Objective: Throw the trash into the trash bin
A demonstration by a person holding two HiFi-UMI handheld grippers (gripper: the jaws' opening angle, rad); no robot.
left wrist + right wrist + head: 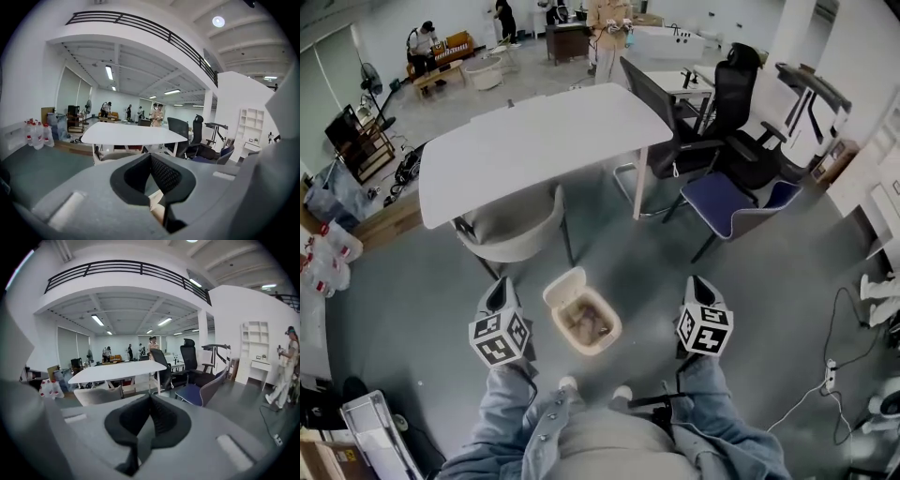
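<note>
A beige trash bin [565,290] stands on the grey floor just ahead of the person's feet, with crumpled brownish trash [586,322] lying inside it. My left gripper [497,287] hangs to the left of the bin and my right gripper [698,284] to its right, both raised off the floor and apart from the bin. In the left gripper view the left gripper [150,157] has its jaws closed together with nothing between them; a beige sliver of the bin [158,206] shows below. The right gripper [150,398] is likewise shut and empty.
A white table [544,141] stands ahead with a beige chair [514,230] tucked under its near side. A black office chair [727,103] and a blue chair [736,202] stand to the right. A power strip [830,375] lies on the floor at right. People stand far back.
</note>
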